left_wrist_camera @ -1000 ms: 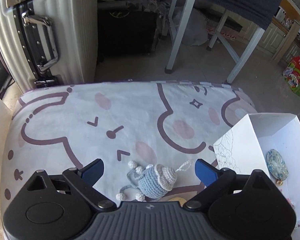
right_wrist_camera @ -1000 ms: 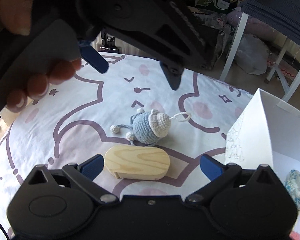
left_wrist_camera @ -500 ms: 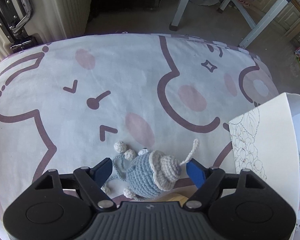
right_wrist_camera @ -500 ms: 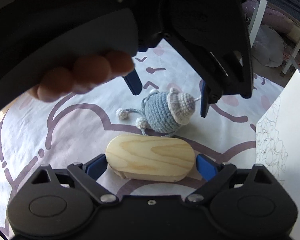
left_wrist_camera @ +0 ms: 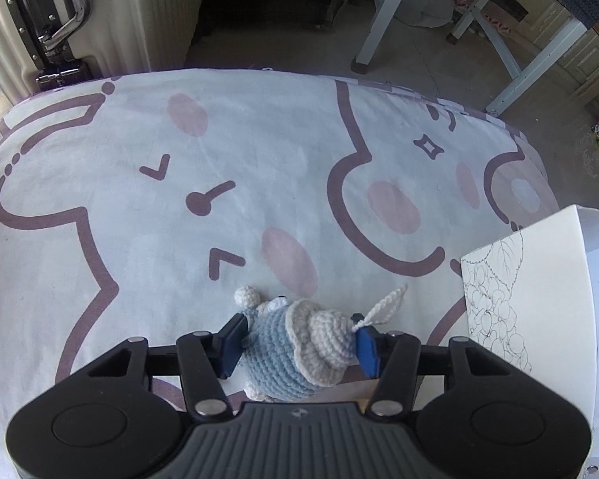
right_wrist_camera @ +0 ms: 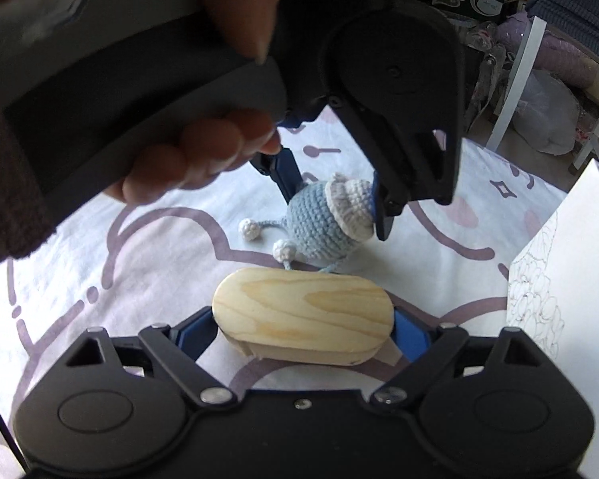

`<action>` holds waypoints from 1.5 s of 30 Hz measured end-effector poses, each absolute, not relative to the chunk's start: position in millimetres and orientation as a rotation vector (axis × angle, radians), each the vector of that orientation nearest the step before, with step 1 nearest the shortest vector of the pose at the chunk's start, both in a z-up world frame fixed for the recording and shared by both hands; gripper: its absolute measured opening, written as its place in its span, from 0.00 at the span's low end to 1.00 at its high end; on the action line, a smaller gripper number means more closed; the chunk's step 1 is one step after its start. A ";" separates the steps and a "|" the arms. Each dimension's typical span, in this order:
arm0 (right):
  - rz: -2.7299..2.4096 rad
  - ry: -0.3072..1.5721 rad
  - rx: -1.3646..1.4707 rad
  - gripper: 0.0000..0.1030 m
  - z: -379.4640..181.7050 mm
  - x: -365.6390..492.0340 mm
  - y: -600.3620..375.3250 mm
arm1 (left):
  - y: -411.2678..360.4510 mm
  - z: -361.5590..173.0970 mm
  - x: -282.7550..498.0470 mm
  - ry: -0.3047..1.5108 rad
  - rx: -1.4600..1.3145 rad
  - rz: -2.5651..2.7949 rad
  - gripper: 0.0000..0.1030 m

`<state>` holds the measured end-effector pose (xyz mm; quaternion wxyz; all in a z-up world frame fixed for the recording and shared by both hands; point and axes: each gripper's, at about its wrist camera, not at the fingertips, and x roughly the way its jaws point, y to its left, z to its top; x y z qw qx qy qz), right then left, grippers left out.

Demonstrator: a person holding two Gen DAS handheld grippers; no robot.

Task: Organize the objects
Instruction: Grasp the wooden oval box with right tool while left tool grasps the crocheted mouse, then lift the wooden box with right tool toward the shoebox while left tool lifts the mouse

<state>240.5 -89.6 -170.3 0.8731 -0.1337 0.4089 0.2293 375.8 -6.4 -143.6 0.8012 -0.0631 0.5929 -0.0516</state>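
Note:
A blue and cream crocheted toy [left_wrist_camera: 299,351] lies on the cartoon-print cloth [left_wrist_camera: 219,199]. My left gripper [left_wrist_camera: 299,347] is shut on the toy, one blue pad on each side; it also shows in the right wrist view [right_wrist_camera: 333,203] above the toy [right_wrist_camera: 323,219]. A pale wooden oval block [right_wrist_camera: 303,315] lies in front of the toy. My right gripper [right_wrist_camera: 303,335] has both blue pads against the ends of the block.
A white box with a flower line drawing [left_wrist_camera: 527,319] stands at the right, also in the right wrist view [right_wrist_camera: 571,279]. A cream suitcase [left_wrist_camera: 80,20] and white table legs [left_wrist_camera: 383,12] stand beyond the cloth's far edge.
My left gripper came down over the crocheted toy and closed on it. My right gripper moved in around the wooden block and closed on its ends.

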 end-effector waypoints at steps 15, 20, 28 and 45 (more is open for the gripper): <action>0.486 0.790 -0.250 0.90 -96.4 219.9 -106.8 | 27.8 -36.1 303.4 1.060 -0.132 -0.046 0.54; 0.470 0.756 -0.212 0.90 -58.9 208.4 -114.5 | 33.9 -3.0 273.2 0.998 -0.112 -0.013 0.55; 0.433 0.742 -0.173 0.90 -17.2 189.2 -135.3 | 37.6 34.5 232.6 0.912 -0.078 0.017 0.55; 0.320 0.756 -0.138 0.90 -9.2 163.2 -193.3 | 25.5 31.7 173.6 0.861 -0.031 -0.006 0.55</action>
